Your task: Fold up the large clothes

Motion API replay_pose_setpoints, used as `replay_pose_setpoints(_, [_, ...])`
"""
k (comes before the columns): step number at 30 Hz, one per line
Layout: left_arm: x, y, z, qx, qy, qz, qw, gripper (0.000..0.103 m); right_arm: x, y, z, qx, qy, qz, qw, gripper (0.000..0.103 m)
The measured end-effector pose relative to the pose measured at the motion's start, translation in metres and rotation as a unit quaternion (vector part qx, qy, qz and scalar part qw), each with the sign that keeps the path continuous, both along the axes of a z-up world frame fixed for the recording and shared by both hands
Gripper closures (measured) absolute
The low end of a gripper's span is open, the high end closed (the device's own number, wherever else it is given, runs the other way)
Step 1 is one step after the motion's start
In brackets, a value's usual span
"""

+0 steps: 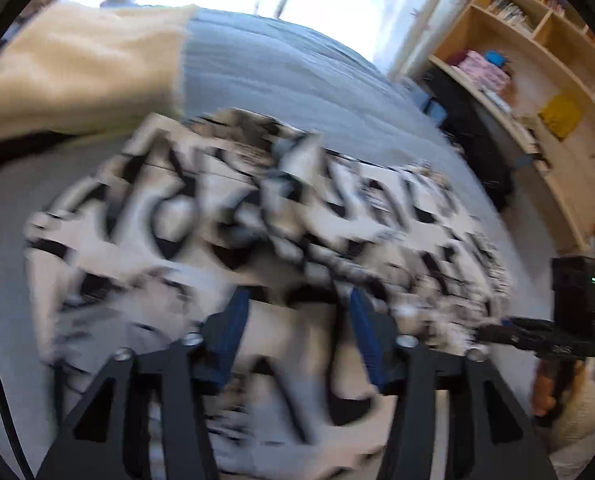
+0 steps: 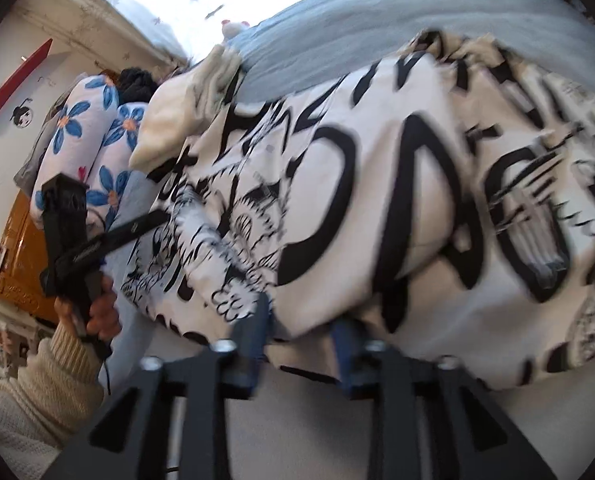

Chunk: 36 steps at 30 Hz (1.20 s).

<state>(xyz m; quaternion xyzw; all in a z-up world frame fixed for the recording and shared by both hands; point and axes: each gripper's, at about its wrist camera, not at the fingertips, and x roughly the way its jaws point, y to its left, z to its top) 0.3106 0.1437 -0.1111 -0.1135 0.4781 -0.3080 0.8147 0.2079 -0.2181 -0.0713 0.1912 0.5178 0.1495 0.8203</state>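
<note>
A large white garment with bold black print (image 1: 257,216) lies rumpled on a bed; it fills the right wrist view (image 2: 417,184) too. My left gripper (image 1: 297,300) hovers over its near edge with blue-padded fingers (image 1: 233,320) spread apart, holding nothing. My right gripper (image 2: 303,320) is at the garment's near hem, its fingers (image 2: 257,320) apart with a fold of cloth lying between them. The right gripper also shows at the right edge of the left wrist view (image 1: 497,332), and the left gripper in the right wrist view (image 2: 153,220). Both views are motion-blurred.
The bed has a blue-grey cover (image 1: 281,76) and a cream blanket (image 1: 77,68) at the far left. A wooden bookshelf (image 1: 537,80) stands to the right. Blue-flowered pillows (image 2: 93,132) and an orange cabinet (image 2: 21,264) lie beyond the left gripper.
</note>
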Motion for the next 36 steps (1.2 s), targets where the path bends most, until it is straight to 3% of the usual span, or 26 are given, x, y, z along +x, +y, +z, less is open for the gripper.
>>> replay_pose_setpoints(1, [-0.002, -0.008, 0.002, -0.013, 0.006, -0.008, 0.9999, 0.044, -0.002, -0.007, 0.005, 0.001, -0.007, -0.011, 1.0, 0.056])
replay_pose_setpoints(3, [-0.006, -0.023, 0.001, -0.03, 0.013, -0.02, 0.9993, 0.041, -0.002, -0.019, 0.009, 0.011, -0.012, -0.027, 0.999, 0.054])
replay_pose_setpoints(7, [-0.004, -0.043, -0.011, -0.016, 0.035, 0.004, 0.9993, 0.039, 0.01, -0.046, 0.006, 0.034, -0.007, -0.068, 0.997, 0.054])
replay_pose_setpoints(9, [-0.002, -0.047, -0.022, -0.023, 0.061, 0.021, 0.9976, 0.062, 0.019, -0.053, 0.0, 0.052, -0.002, -0.081, 0.995, 0.054])
replay_pose_setpoints(10, [-0.002, -0.048, -0.028, -0.028, 0.079, 0.024, 0.9962, 0.088, 0.024, -0.055, -0.004, 0.065, -0.002, -0.083, 0.994, 0.054])
replay_pose_setpoints(11, [-0.005, -0.05, -0.033, -0.019, 0.089, 0.03, 0.9954, 0.092, 0.03, -0.056, -0.009, 0.07, -0.001, -0.084, 0.994, 0.054])
replay_pose_setpoints(12, [-0.009, -0.053, -0.036, -0.007, 0.086, 0.036, 0.9956, 0.094, 0.033, -0.054, -0.012, 0.066, 0.002, -0.08, 0.995, 0.065])
replay_pose_setpoints(13, [-0.017, -0.054, -0.034, 0.007, 0.073, 0.039, 0.9966, 0.096, 0.036, -0.048, -0.012, 0.033, 0.001, -0.074, 0.997, 0.098])
replay_pose_setpoints(16, [-0.045, -0.061, -0.018, 0.035, 0.017, 0.04, 0.9984, 0.098, 0.028, -0.041, 0.004, -0.015, -0.029, -0.066, 0.997, 0.101])
replay_pose_setpoints(18, [-0.057, -0.066, -0.017, 0.056, 0.004, 0.036, 0.9978, 0.098, 0.02, -0.042, 0.004, -0.043, -0.037, -0.068, 0.996, 0.101])
replay_pose_setpoints(20, [-0.063, -0.072, -0.029, 0.08, 0.011, 0.034, 0.9961, 0.098, 0.018, -0.046, -0.013, -0.054, -0.013, -0.07, 0.996, 0.101])
replay_pose_setpoints(22, [-0.067, -0.074, -0.039, 0.078, 0.025, 0.043, 0.9957, 0.098, 0.017, -0.043, -0.026, -0.063, 0.005, -0.069, 0.996, 0.101])
replay_pose_setpoints(26, [-0.073, -0.079, -0.035, 0.093, 0.014, 0.052, 0.9942, 0.097, 0.015, -0.032, -0.019, -0.106, -0.003, -0.067, 0.992, 0.101])
replay_pose_setpoints(31, [-0.078, -0.073, -0.013, 0.126, -0.007, 0.067, 0.9897, 0.087, 0.01, -0.029, -0.002, -0.13, -0.007, -0.072, 0.989, 0.097])
replay_pose_setpoints(36, [-0.094, -0.073, 0.019, 0.129, -0.026, 0.089, 0.9874, 0.08, -0.005, -0.025, 0.019, -0.14, -0.013, -0.087, 0.986, 0.096])
